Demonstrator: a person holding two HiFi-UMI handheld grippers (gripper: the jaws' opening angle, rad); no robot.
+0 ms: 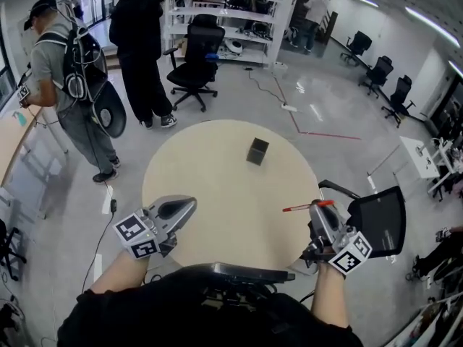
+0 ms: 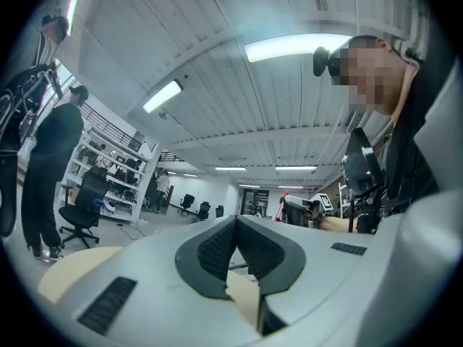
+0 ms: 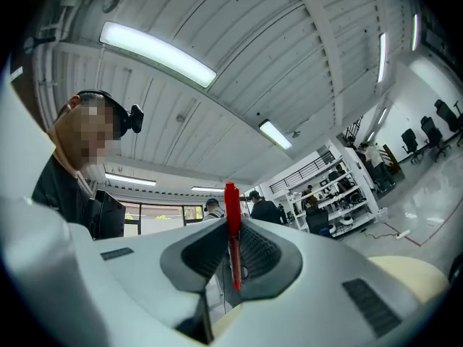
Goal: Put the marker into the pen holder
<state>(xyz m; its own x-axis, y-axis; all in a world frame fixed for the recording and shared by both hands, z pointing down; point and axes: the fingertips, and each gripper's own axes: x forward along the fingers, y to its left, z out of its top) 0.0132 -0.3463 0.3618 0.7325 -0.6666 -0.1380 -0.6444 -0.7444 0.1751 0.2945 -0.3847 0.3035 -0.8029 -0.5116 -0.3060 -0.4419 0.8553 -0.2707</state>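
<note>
A red marker [image 1: 307,207] sticks out sideways to the left from my right gripper [image 1: 321,212], which is shut on it above the table's right front edge. In the right gripper view the marker [image 3: 232,230] stands clamped between the dark pads [image 3: 257,255]. The black square pen holder [image 1: 257,151] stands upright on the far middle of the round beige table [image 1: 217,194], well apart from both grippers. My left gripper [image 1: 189,205] hovers at the table's left front edge, its jaws closed together with nothing between them; its pads [image 2: 217,246] meet in the left gripper view.
Two people [image 1: 141,42] stand on the floor beyond the table's far left. A black office chair [image 1: 194,56] is behind them, and another dark chair [image 1: 380,219] is close to the table's right side. White shelving [image 1: 224,13] lines the back.
</note>
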